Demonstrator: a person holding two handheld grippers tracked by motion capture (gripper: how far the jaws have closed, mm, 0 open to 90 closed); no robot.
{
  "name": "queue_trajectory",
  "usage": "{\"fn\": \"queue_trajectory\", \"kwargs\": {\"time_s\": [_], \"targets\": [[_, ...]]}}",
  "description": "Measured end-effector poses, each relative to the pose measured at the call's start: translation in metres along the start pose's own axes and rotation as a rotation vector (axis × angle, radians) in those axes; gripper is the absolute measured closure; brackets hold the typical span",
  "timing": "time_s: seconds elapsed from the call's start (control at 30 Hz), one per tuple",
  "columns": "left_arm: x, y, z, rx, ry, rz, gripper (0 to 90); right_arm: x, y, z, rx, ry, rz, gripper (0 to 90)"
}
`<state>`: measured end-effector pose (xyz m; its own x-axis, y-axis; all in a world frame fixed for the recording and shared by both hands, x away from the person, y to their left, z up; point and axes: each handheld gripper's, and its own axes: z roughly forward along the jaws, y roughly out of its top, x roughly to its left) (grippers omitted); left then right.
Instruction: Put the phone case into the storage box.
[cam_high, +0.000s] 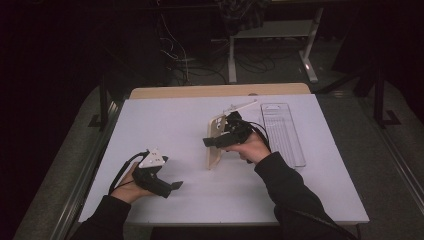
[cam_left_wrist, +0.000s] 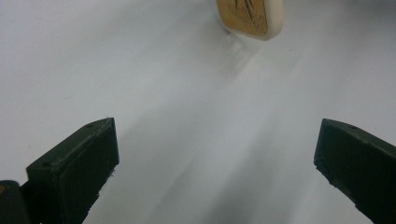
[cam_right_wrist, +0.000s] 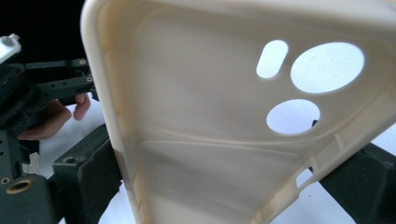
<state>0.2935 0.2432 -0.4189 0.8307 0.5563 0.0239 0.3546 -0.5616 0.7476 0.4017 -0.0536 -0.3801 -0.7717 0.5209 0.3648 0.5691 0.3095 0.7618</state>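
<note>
right gripper view, right gripper (cam_right_wrist: 224, 186) clamps phone case (cam_right_wrist: 210, 116)

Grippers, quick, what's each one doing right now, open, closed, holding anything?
Left gripper: open, holding nothing, above the white table.
Right gripper: closed on the cream plastic phone case, one jaw on each side edge.

Worktop (cam_high: 165, 125): white sheet over a wooden top.
Floor (cam_high: 350, 110): grey, dim.
Far furniture: white-legged desk frame (cam_high: 310, 50).
Cables (cam_high: 185, 60): tangled on floor.
Light: dark room, worktop lit.
</note>
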Motion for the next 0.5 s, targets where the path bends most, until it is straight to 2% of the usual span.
{"fn": "queue_trajectory", "kwargs": {"time_s": [0.07,0.23,0.27,0.33,0.5], "targets": [[0.001,-0.001,-0.002,0.005,0.003,0.001,0.0,0.001,0.002,-0.001,0.001,-0.004,0.002,6.6],[0.001,-0.003,0.0,-0.002,0.005,-0.036,0.0,0.002,0.009,-0.003,0.006,-0.027,-0.019,6.6],[0.002,-0.003,0.0,0.02,0.007,-0.018,0.0,0.002,0.01,-0.003,0.005,-0.029,-0.025,6.6],[0.001,-0.003,0.0,0.038,0.006,-0.007,0.0,0.004,0.013,-0.005,0.006,-0.026,-0.016,6.6],[0.001,-0.005,0.001,0.042,0.016,0.0,0.0,0.002,0.019,-0.009,0.004,-0.042,-0.017,6.7]]}}
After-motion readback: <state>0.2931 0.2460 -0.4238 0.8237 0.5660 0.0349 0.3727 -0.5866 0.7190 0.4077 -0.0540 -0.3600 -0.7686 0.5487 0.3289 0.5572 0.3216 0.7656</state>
